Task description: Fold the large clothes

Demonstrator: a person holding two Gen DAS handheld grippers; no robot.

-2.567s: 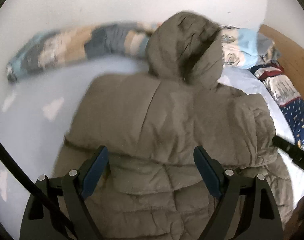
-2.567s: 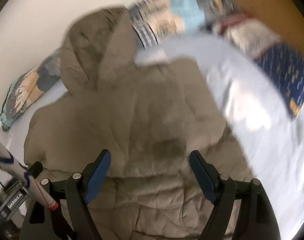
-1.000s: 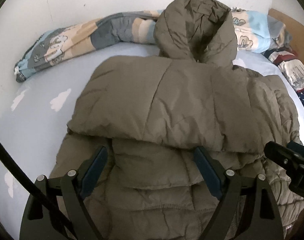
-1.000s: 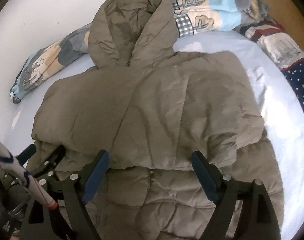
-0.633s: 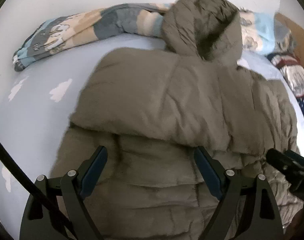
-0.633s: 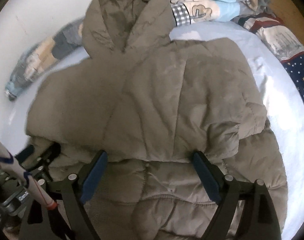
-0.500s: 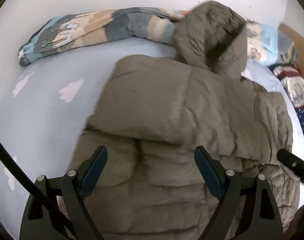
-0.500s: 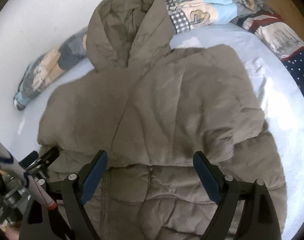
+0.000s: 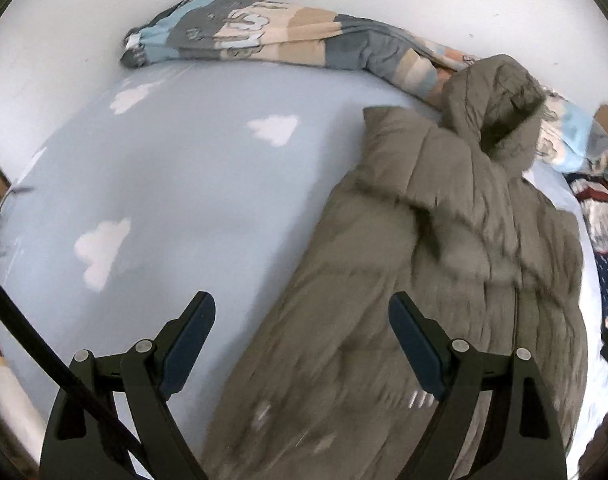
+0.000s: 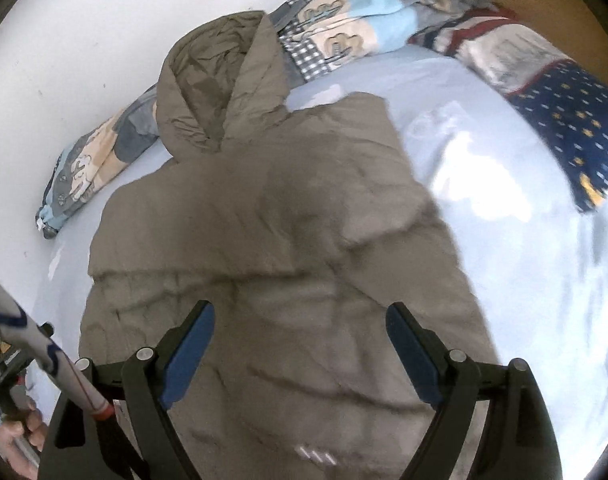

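Two rolled quilts [image 10: 344,36] behind jacket [image 10: 280,240], starred blanket [image 10: 572,120] beside

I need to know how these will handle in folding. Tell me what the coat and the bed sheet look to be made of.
Coat: likely a thin synthetic shell, nylon or polyester, over soft padding; olive-brown, faintly shiny, with stitched puffy panels and fine creases, hood included.
Bed sheet: probably woven cotton or a cotton blend; matt pale blue, printed with white clouds, lying smooth. Neither can be confirmed by sight.

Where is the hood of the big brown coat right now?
The hood is at the far end of the coat, near the top of the right wrist view, resting against the rolled patterned blanket along the white wall.
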